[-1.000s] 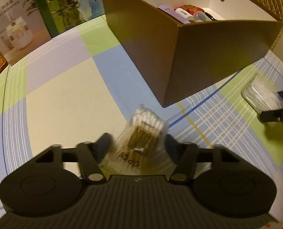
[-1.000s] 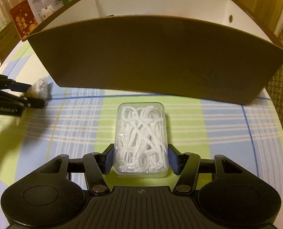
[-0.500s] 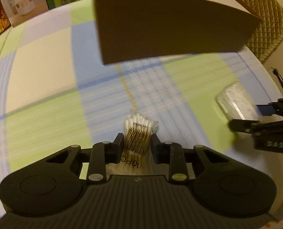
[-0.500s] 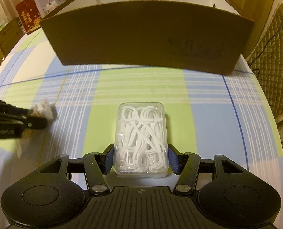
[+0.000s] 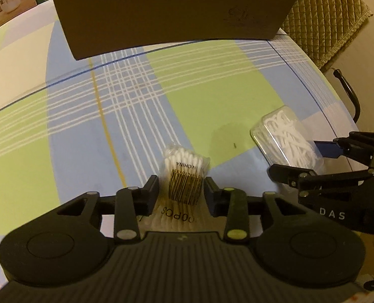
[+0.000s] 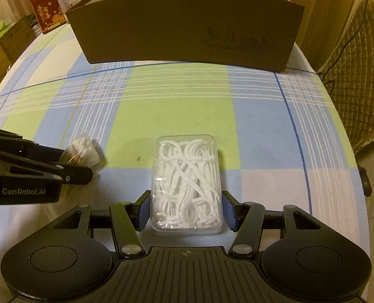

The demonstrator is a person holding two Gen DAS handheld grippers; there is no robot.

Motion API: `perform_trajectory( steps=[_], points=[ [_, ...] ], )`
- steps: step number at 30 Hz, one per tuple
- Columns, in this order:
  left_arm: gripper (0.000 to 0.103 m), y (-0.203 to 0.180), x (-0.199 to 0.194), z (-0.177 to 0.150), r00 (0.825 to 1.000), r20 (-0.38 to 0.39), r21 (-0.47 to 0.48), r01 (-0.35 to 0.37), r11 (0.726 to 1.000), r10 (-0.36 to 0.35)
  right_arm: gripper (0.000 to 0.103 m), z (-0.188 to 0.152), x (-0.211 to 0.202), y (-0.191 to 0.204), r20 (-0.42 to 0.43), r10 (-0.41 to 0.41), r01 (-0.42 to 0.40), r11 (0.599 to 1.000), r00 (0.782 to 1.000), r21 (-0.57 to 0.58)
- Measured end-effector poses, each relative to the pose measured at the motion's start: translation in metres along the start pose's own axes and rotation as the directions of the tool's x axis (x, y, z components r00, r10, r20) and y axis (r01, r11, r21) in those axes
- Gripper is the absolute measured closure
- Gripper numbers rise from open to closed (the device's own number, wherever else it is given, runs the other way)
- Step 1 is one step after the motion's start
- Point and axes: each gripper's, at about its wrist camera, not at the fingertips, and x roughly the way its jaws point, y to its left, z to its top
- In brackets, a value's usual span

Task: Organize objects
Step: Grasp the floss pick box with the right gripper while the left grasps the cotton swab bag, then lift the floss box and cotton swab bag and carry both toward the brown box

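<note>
Left gripper is clamped on the cotton swab pack, out in front of the brown box on the checked tablecloth. To its right, the right gripper grips the clear floss pick case, also well short of the box.

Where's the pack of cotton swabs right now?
The cotton swab pack sits between the left tool fingers on the checked tablecloth, left of the floss pick box.
</note>
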Motion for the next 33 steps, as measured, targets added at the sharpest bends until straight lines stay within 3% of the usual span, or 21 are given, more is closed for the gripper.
perform_trajectory(
  steps=[5,10,12,15,20,24,33],
  points=[
    [0.051,-0.0032,-0.0004,-0.0065,1.0,-0.01,-0.007,-0.021,1.0,0.021,0.037,0.0004,0.0035,-0.002,0.014,-0.004,0.004,1.0,1.0,-0.001],
    [0.058,-0.0042,-0.0001,-0.0073,0.999,0.004,-0.044,-0.052,0.998,0.052,0.037,0.0051,0.0068,-0.0032,0.014,-0.006,0.006,1.0,1.0,-0.027],
    [0.07,-0.0047,-0.0008,-0.0069,0.997,0.009,-0.047,-0.071,0.996,0.072,0.037,0.0071,0.0079,-0.0044,0.015,-0.005,0.006,1.0,1.0,-0.026],
    [0.081,-0.0019,-0.0032,-0.0069,0.997,0.012,-0.082,-0.071,0.994,0.072,0.037,0.0072,0.0087,-0.0047,0.014,-0.003,0.004,0.999,1.0,-0.035],
    [0.083,-0.0065,-0.0043,-0.0081,0.995,0.019,-0.087,-0.094,0.992,0.096,0.039,0.0053,0.0085,-0.0031,0.016,-0.003,0.004,0.998,1.0,-0.062],
    [0.083,-0.0076,-0.0043,-0.0085,0.994,0.021,-0.094,-0.102,0.99,0.104,0.048,0.0056,0.0079,-0.0013,0.02,0.001,0.001,0.996,1.0,-0.087],
    [0.084,-0.0075,-0.0043,-0.0085,0.994,0.023,-0.102,-0.103,0.989,0.106,0.049,0.0065,0.0063,-0.0026,0.004,0.026,-0.026,0.996,1.0,-0.09]
  ],
)
